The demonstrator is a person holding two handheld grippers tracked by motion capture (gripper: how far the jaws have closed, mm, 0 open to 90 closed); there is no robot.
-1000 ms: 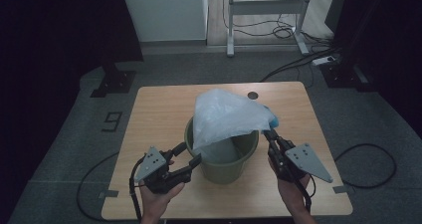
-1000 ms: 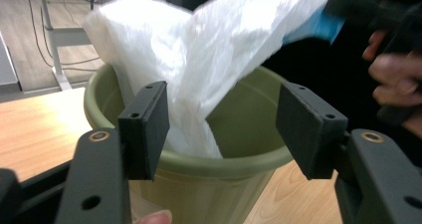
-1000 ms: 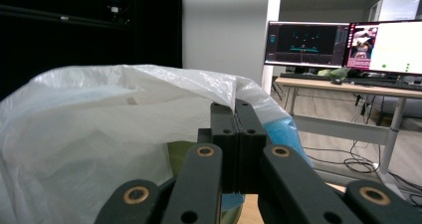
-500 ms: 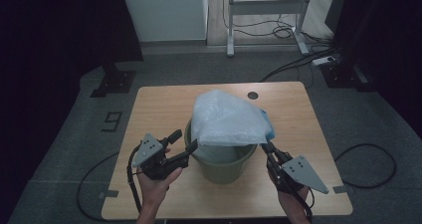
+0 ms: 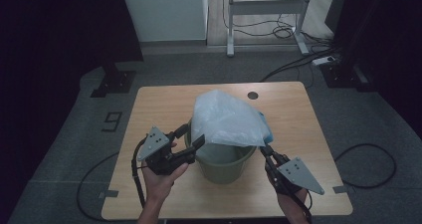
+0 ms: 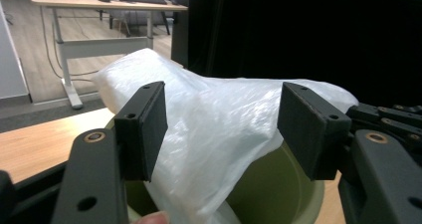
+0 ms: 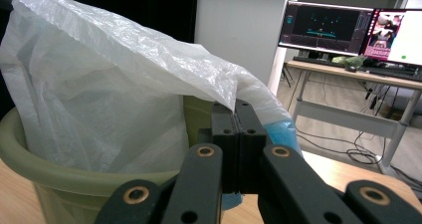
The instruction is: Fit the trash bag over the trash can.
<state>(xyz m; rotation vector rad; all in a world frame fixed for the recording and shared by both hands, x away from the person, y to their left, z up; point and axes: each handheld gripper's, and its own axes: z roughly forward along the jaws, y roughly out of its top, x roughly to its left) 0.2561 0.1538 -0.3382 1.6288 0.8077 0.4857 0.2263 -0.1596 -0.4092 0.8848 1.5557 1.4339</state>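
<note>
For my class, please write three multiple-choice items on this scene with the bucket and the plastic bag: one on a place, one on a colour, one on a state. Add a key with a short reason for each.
1. Where does the bucket stand?
A. on the wooden table
B. on the floor
C. on a chair

2. What colour is the bucket?
A. red
B. olive green
C. black

3. How do the left gripper's fingers stand?
A. shut on the bucket's rim
B. shut on a cable
C. open, either side of the plastic bag

Key: 1 A, the high view shows it on the tabletop. 2 B, its rim and wall are olive green. 3 C, the left gripper view shows a wide gap between the fingers with the bag in it.
</note>
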